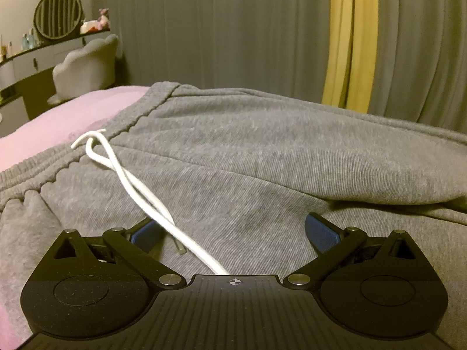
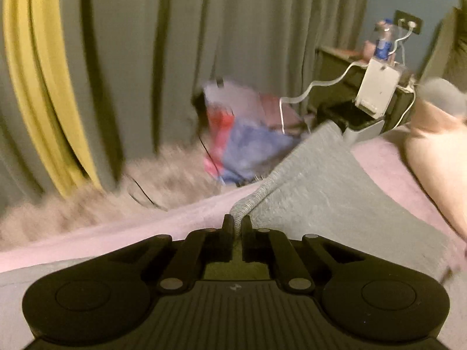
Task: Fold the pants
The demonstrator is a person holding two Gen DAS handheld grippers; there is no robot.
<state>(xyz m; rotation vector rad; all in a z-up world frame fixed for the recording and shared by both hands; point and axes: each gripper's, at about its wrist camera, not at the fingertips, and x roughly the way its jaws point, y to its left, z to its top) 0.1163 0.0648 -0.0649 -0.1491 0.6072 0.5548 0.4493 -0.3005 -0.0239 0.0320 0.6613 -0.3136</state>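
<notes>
Grey curtains back a pink bed (image 1: 58, 116) where grey pants (image 1: 233, 145) lie spread across mid-frame, unfolded; left tongs (image 1: 233, 233) gape over the waist drawstring (image 1: 122, 169), right tongs (image 2: 237, 224) pinch a ribbed cuff (image 2: 251, 198), so folding has barely begun.

Pants (image 1: 233, 151) lie spread across a bed (image 1: 58, 122), their drawstring (image 1: 122, 163) trailing over the fabric. Curtains (image 1: 233, 29) hang behind; a vanity shelf (image 1: 43, 46) stands behind-left.
</notes>
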